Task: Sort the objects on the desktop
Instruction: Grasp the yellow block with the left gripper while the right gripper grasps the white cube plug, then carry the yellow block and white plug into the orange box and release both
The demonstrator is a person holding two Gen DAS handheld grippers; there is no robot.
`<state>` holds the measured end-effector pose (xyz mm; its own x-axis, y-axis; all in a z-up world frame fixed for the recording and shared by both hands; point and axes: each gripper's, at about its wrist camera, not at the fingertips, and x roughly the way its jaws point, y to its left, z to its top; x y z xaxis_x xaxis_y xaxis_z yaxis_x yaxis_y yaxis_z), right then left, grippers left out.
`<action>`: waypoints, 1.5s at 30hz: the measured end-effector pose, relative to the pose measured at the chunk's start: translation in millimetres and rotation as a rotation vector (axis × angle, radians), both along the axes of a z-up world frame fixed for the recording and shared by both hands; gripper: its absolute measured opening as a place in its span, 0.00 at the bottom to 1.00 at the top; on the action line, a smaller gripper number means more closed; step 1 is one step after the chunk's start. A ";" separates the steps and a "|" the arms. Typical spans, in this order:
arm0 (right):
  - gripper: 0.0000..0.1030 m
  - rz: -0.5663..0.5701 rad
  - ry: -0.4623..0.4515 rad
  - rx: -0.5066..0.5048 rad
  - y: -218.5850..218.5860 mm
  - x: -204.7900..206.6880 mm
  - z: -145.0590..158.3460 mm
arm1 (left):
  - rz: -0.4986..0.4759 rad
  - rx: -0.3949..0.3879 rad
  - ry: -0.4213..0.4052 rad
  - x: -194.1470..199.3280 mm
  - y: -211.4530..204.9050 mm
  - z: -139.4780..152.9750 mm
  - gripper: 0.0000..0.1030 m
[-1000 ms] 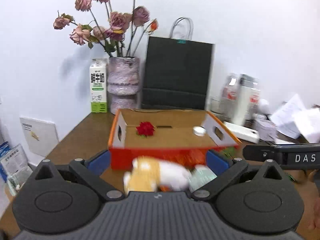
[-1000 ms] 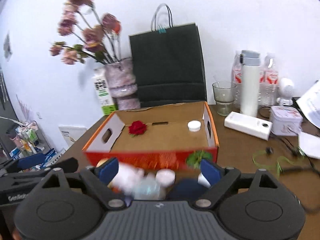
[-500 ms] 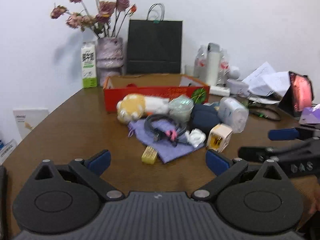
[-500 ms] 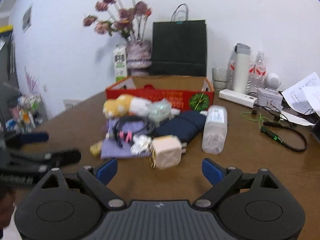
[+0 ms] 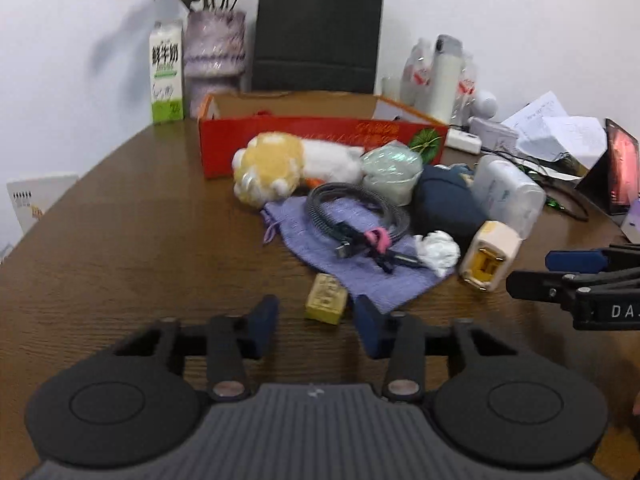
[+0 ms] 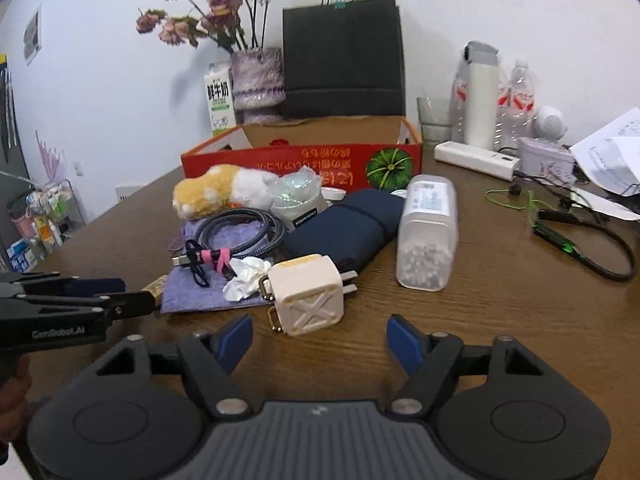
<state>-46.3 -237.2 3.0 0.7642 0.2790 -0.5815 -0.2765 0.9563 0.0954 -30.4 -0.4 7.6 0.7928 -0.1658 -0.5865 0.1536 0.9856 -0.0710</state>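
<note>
Brown desktop (image 5: 120,240) clutter remained unsorted before the red box (image 5: 280,148); our left gripper (image 5: 316,322) and right gripper (image 6: 318,338), both narrowing, gaped empty.

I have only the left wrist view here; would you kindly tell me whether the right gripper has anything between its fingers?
Observer: Nothing yet. The right gripper is open. Its jaws have just been closing, and the cream charger sits just beyond its fingertips, untouched.
Operator: Thank you. The white tub beside the charger looks solid from here; is there anything in it?
Observer: The tub is clear. It lies on its side with many small white pieces gathered at its near end.
</note>
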 end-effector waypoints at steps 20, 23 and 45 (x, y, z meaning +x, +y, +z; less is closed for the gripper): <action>0.39 0.007 0.030 0.025 2.3 0.0 -3.1 | 0.123 0.049 0.009 -32.7 -0.9 12.1 0.21; 0.38 0.003 0.009 0.038 -1.6 -18.9 5.2 | 0.132 0.043 -0.036 -44.9 0.6 26.3 0.21; 0.39 0.030 -0.012 -0.114 38.5 291.4 124.5 | 0.076 -0.072 0.113 326.7 -23.6 109.1 0.21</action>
<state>245.1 -198.8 127.4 0.7638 0.2340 -0.6015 -0.3054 0.9521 -0.0174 296.3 -24.0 116.7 0.7343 -0.1526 -0.6614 0.0658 0.9858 -0.1544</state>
